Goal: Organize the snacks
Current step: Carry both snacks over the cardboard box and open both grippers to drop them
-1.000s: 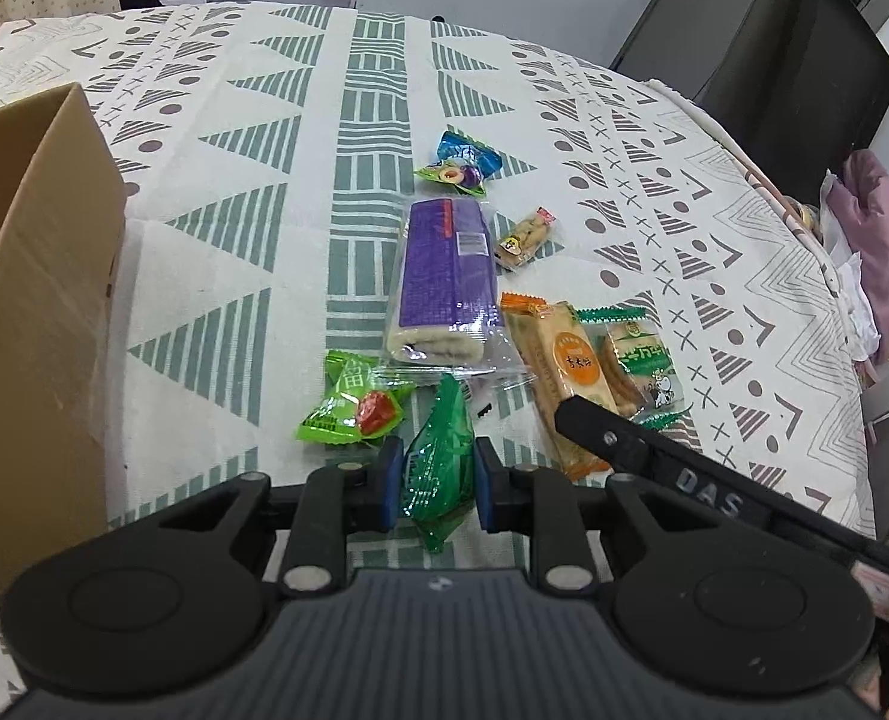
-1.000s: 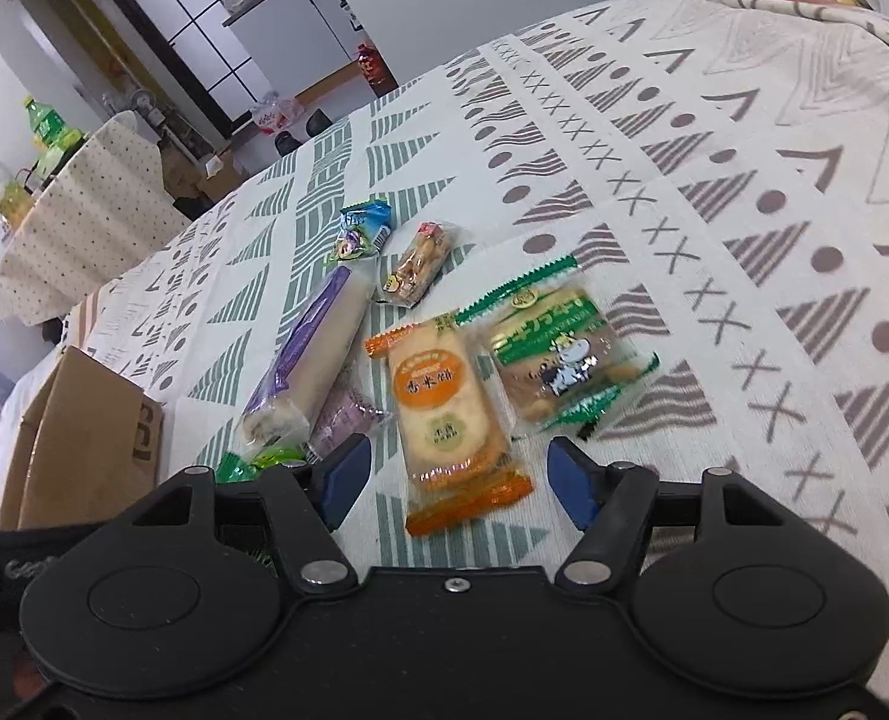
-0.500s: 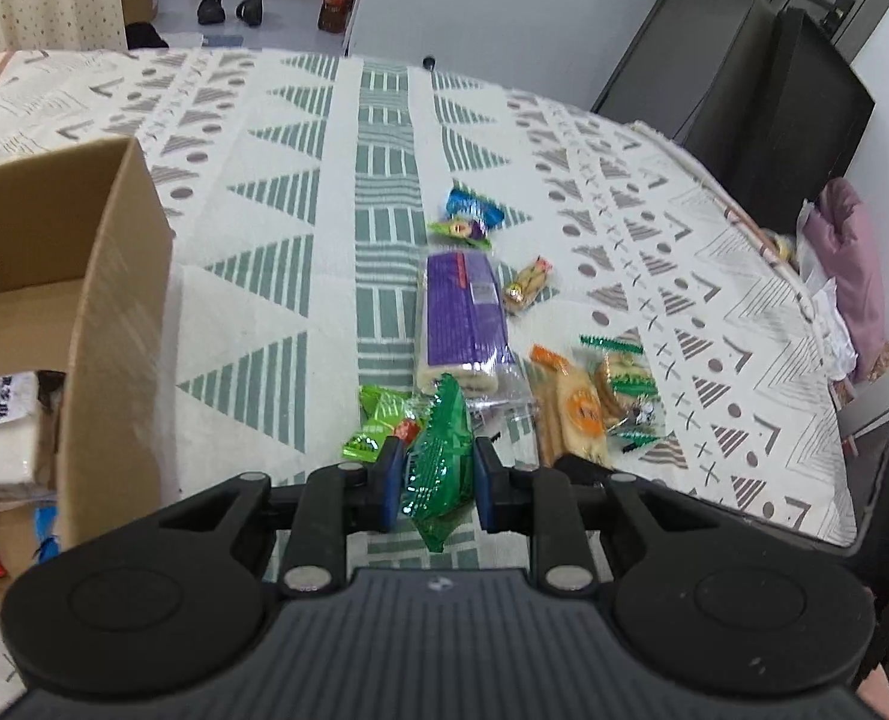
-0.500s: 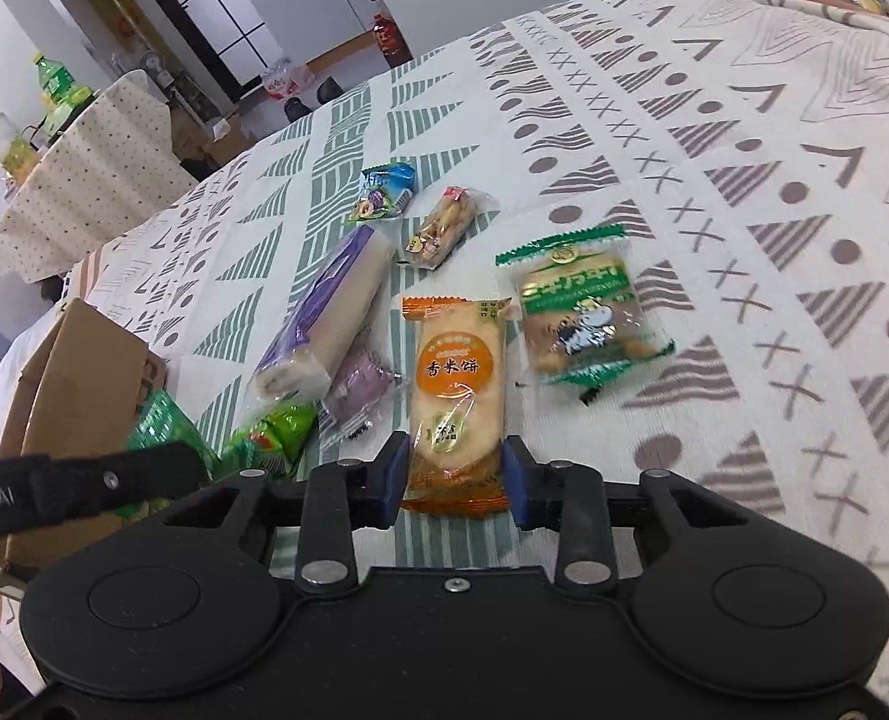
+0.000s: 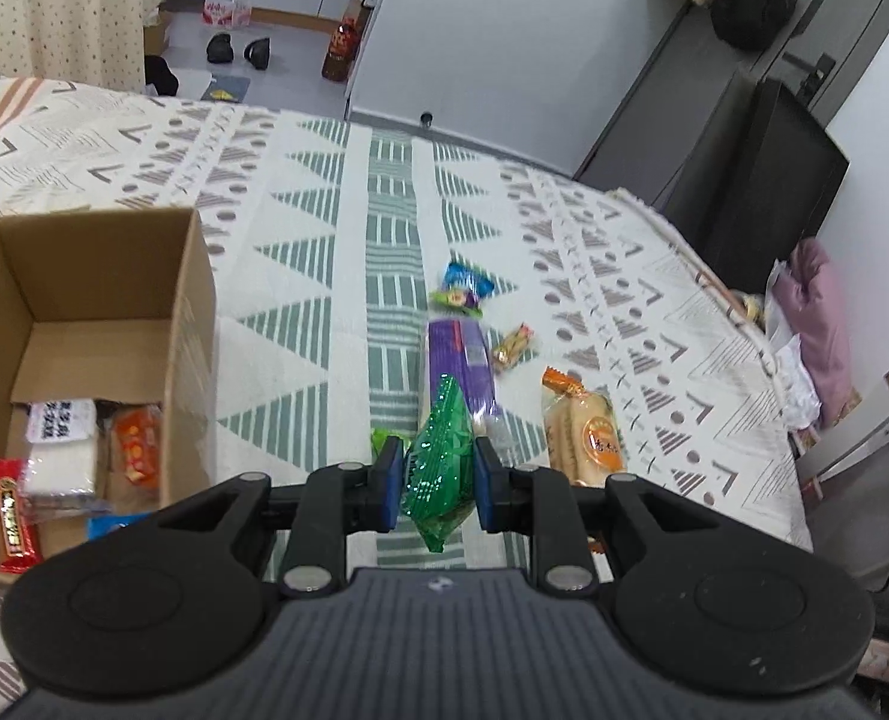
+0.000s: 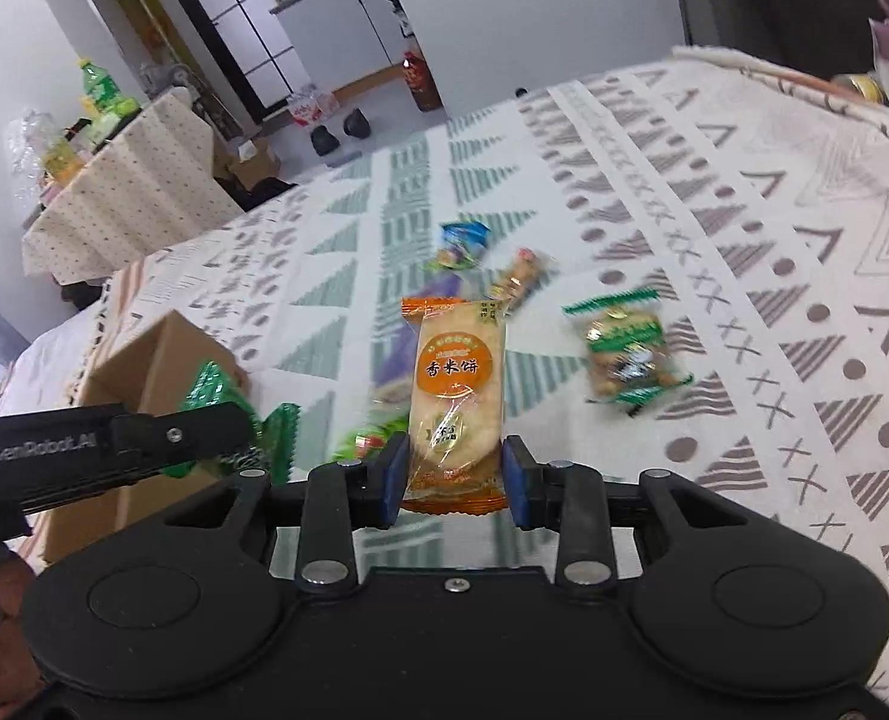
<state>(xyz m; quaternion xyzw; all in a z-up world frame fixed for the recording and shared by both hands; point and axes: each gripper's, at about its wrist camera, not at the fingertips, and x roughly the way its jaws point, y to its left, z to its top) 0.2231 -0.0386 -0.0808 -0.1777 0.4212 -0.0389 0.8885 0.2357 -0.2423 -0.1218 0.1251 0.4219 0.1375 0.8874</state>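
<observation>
Cardboard box: open top, near wall standing between tongs and interior; packets already lying on floor, far half bare.
Worktop: patterned cloth between box and purple packet lying unobstructed.

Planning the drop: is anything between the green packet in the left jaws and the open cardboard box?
Nothing visible. The green packet is held off the cloth, and the cardboard box sits open-topped to its left with only bare tablecloth between; snacks already lie inside.
</observation>
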